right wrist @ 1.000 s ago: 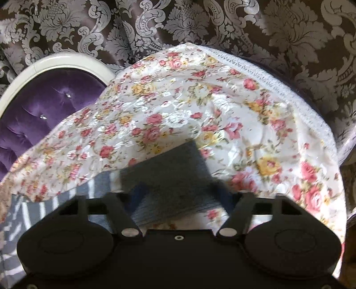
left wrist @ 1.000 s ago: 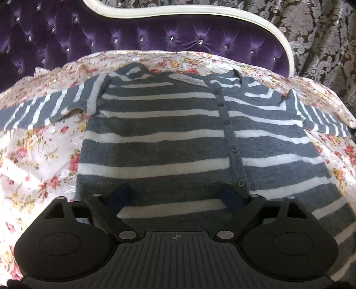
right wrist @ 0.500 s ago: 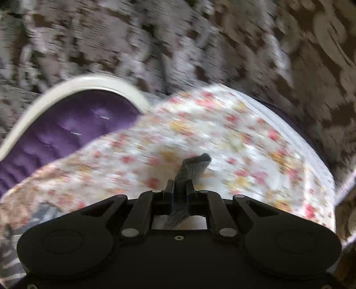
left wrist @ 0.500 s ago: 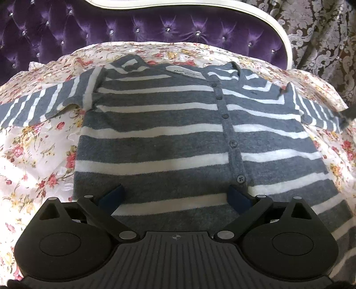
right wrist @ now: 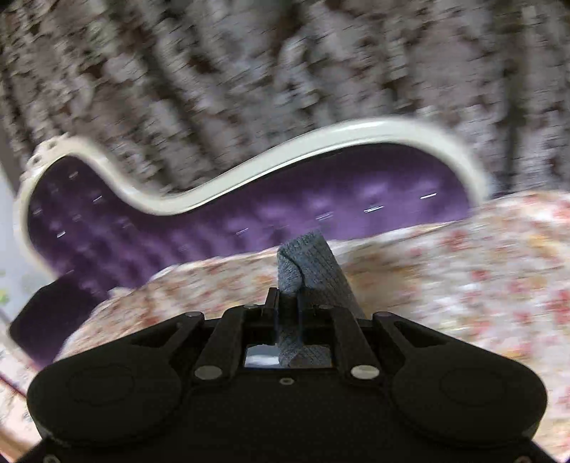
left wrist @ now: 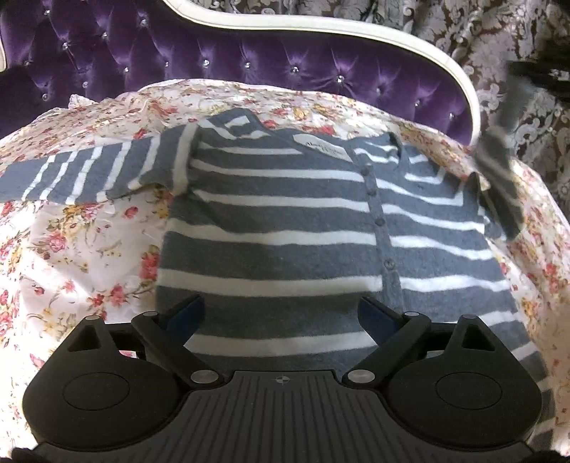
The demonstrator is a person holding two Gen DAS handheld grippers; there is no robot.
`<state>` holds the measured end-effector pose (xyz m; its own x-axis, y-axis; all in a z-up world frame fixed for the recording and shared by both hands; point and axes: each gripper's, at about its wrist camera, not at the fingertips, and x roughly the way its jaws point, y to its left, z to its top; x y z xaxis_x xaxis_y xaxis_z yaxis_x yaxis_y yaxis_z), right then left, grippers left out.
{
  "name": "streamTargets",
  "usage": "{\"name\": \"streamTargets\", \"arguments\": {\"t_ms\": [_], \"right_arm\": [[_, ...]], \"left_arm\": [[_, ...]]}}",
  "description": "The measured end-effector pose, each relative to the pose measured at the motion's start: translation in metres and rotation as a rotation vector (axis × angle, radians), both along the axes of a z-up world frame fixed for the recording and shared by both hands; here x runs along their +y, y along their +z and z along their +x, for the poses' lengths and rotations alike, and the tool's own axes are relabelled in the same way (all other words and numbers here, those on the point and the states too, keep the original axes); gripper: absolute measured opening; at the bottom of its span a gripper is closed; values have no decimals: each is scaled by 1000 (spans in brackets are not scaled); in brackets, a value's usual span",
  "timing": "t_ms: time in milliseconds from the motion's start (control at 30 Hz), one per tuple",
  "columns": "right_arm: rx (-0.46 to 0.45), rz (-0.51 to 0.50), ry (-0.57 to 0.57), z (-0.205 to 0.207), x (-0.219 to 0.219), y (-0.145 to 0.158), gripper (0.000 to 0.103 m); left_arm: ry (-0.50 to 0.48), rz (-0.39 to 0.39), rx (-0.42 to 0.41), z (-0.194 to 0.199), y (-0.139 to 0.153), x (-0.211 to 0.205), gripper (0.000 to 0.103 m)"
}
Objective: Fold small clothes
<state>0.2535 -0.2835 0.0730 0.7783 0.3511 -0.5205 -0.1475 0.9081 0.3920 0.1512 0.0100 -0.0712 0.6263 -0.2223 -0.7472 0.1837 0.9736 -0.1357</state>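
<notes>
A grey cardigan with white stripes point(left wrist: 285, 220) lies buttoned and flat on the floral sheet point(left wrist: 71, 249). Its left sleeve point(left wrist: 82, 171) is spread out sideways. The right sleeve point(left wrist: 498, 171) is lifted off the sheet and hangs up toward the top right corner, blurred. My left gripper point(left wrist: 281, 313) hovers open over the cardigan's hem with nothing between its fingers. In the right wrist view my right gripper point(right wrist: 288, 302) is shut on the grey sleeve cuff point(right wrist: 306, 260), which sticks out past the fingertips.
A purple tufted headboard point(left wrist: 249, 64) with a white curved frame point(left wrist: 356, 32) stands behind the sheet. A patterned brown and silver curtain point(left wrist: 516, 89) hangs behind it and to the right. The right wrist view is blurred.
My right gripper closed on the right sleeve's cuff and swung it up and across; the sleeve now hangs lifted. The left gripper stays open, drifting back slightly.
</notes>
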Motion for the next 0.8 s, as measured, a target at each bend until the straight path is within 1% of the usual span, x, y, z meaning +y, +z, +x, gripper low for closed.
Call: {"name": "streamTargets", "arguments": {"t_ms": [200, 300, 367, 467, 533, 600, 700, 800], "right_arm": [[48, 15, 174, 13, 79, -35, 16], [73, 9, 236, 18, 105, -58, 17], [86, 21, 261, 16, 115, -74, 18], [88, 47, 319, 15, 123, -89, 28], [74, 74, 327, 11, 119, -96, 38], [55, 94, 309, 6, 111, -100, 52], [28, 108, 257, -2, 89, -104, 57], [22, 70, 183, -11, 65, -109, 61]], "left_arm": [[18, -32, 7, 2, 3, 10, 93], [21, -41, 15, 3, 2, 12, 93], [22, -40, 19, 5, 0, 13, 93], [13, -44, 27, 6, -3, 13, 93], [3, -48, 26, 5, -4, 12, 93], [-10, -49, 17, 3, -4, 11, 93], [-33, -41, 0, 1, -5, 8, 93], [-58, -43, -14, -1, -4, 4, 93]]}}
